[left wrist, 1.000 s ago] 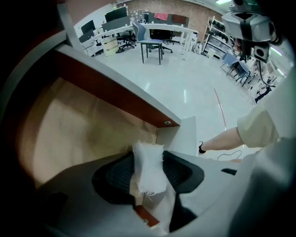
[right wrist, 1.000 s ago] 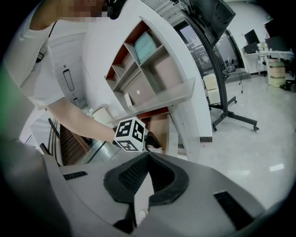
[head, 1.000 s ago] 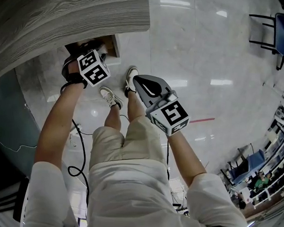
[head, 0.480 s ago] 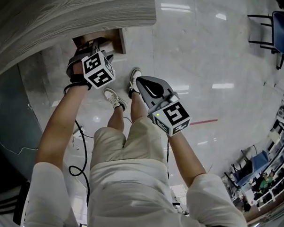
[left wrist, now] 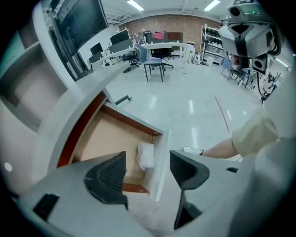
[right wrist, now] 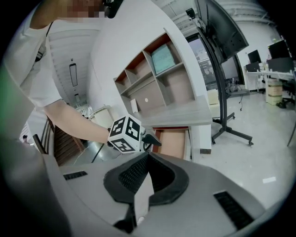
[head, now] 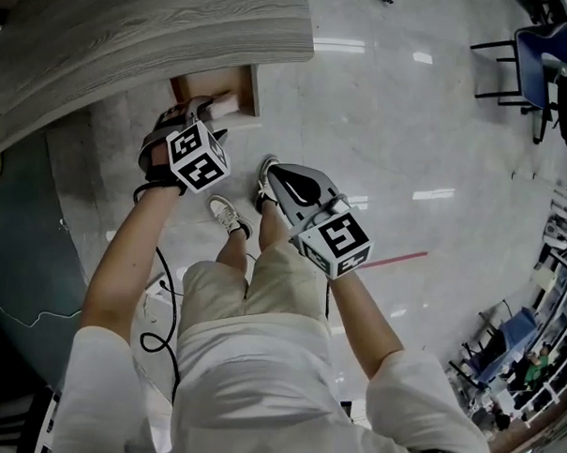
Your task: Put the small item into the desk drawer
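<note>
The desk drawer stands pulled out, its light wooden bottom showing. A small white item lies inside it, against the front wall. My left gripper hovers just above the drawer's front edge, open, with nothing between its dark ribbed pads. The head view has the left gripper over the open drawer under the desk edge. My right gripper hangs lower, over the person's legs, shut and empty. Seen from the right gripper, the jaws meet, with the left gripper in front of the drawer.
A grey wood-grain desk top overhangs the drawer. Open shelves and a monitor on a wheeled stand rise behind it. The person's shoes and a black cable are on the glossy floor. Chairs stand far right.
The left gripper has drawn back a little from under the desk toward the person, and more of the open drawer now shows. The right gripper has barely moved.
</note>
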{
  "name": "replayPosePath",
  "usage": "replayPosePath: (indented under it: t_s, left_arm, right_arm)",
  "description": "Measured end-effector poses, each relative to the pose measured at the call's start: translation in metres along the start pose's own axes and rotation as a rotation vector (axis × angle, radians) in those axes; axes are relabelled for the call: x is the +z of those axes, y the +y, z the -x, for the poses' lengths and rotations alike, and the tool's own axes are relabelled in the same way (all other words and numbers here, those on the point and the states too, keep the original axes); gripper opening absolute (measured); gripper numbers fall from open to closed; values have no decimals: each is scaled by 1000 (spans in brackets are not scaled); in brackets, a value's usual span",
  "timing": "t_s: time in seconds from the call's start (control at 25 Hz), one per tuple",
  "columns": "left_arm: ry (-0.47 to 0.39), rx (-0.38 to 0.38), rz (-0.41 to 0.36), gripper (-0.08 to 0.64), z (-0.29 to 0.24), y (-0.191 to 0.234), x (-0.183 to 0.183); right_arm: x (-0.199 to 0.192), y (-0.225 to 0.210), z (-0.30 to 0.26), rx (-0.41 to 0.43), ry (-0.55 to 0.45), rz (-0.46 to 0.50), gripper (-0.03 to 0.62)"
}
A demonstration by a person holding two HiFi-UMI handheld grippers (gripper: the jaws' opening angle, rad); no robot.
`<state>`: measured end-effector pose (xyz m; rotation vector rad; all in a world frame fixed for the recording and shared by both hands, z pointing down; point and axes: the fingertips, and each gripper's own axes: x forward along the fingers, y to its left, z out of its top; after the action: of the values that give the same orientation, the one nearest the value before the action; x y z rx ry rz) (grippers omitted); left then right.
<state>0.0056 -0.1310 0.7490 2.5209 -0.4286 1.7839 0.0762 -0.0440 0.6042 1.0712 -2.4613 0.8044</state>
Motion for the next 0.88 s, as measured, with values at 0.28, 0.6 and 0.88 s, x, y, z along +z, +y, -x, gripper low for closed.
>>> replayPosePath:
  t_s: [0.28, 0.6, 0.88]
  left_arm:
    - [-125, 53, 178, 276, 85, 7, -1]
    - [-192, 92, 278, 256, 141, 22, -19]
    - [-315, 165, 385, 118, 246, 15, -9]
  right_arm:
    - [56, 43, 35, -40, -52, 70, -2]
    - [110, 100, 41, 3, -98, 204, -2]
    - [166, 159, 104, 43, -195, 171, -2]
